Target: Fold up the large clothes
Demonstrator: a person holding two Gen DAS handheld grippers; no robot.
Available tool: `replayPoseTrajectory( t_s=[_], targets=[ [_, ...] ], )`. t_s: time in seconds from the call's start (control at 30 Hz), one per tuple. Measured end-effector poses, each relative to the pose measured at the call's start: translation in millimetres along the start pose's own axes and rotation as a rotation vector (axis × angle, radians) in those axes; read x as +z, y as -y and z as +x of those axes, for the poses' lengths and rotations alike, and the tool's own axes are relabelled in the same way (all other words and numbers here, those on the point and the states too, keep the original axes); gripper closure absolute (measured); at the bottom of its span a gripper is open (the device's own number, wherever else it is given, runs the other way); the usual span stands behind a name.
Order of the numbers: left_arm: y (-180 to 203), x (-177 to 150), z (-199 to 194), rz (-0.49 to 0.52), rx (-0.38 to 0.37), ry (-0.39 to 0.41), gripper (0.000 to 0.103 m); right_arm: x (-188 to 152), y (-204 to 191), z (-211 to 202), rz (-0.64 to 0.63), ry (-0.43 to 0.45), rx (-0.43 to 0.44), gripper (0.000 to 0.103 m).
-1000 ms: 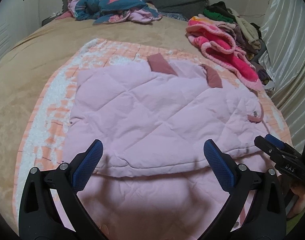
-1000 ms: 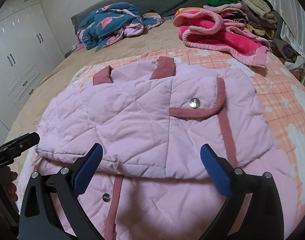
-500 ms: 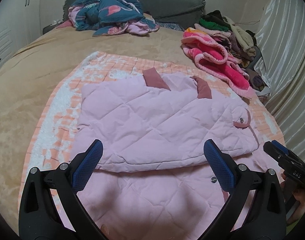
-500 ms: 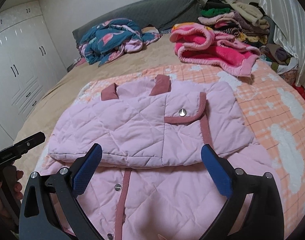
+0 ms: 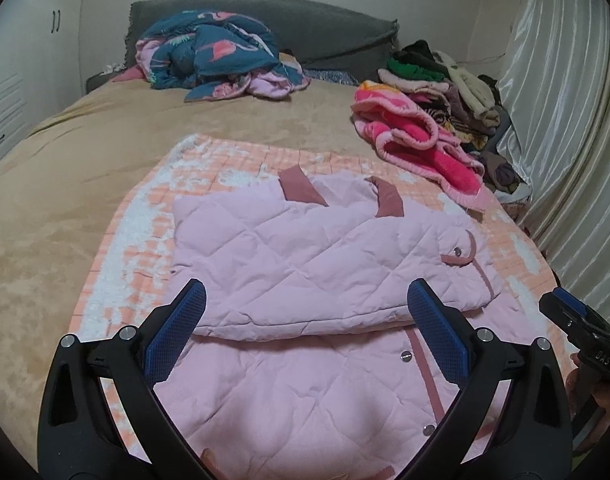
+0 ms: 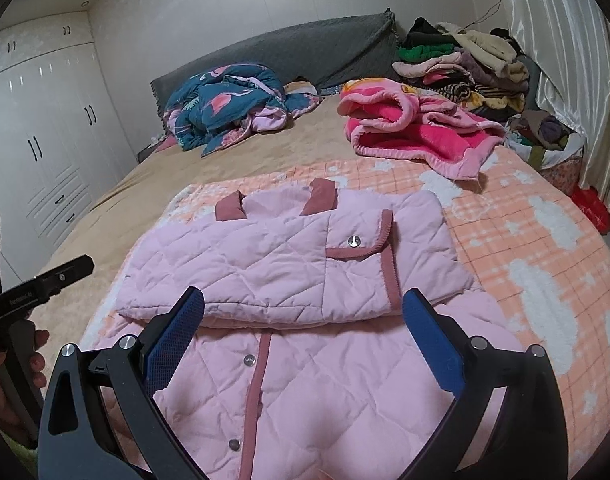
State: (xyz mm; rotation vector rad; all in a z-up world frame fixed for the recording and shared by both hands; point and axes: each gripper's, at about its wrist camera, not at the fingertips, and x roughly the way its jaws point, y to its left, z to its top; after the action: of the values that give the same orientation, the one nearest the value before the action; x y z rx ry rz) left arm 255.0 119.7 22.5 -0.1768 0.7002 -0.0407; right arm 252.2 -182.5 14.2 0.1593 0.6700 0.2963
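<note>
A pink quilted jacket (image 5: 305, 256) with dusty-rose trim lies on an orange checked blanket (image 5: 145, 224) on the bed, its far part folded over the near part. It also shows in the right wrist view (image 6: 289, 264). My left gripper (image 5: 305, 312) is open and empty, held above the near half of the jacket. My right gripper (image 6: 303, 312) is open and empty, also above the near half. Each gripper shows at the edge of the other's view, the right one (image 5: 577, 320) and the left one (image 6: 45, 280).
A blue flamingo quilt (image 5: 213, 60) lies bunched by the grey headboard (image 5: 325, 36). A pink fleece blanket (image 5: 417, 140) and a pile of clothes (image 5: 445, 80) sit at the far right by the curtain (image 5: 565, 120). White wardrobes (image 6: 37, 140) stand left.
Both grippers have pulled back and up from the jacket, so more of the bed shows. The jacket lies as it did, folded over.
</note>
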Motion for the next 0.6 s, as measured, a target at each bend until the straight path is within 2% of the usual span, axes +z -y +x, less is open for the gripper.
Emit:
replayPoseTrajectory(
  t_s=[0.3,0.6],
  targets=[
    [0.2,-9.9,-36.6,-0.026,-0.021,0.055,0.008,2.6,-1.1,-38.9,-0.004,0.054,0.005,0.004],
    [-0.6,-15.8,-60.9,-0.042,-0.027,0.066,0.008,6.5,-10.6,-68.3,-0.011,0.091,0.036,0.004]
  ],
)
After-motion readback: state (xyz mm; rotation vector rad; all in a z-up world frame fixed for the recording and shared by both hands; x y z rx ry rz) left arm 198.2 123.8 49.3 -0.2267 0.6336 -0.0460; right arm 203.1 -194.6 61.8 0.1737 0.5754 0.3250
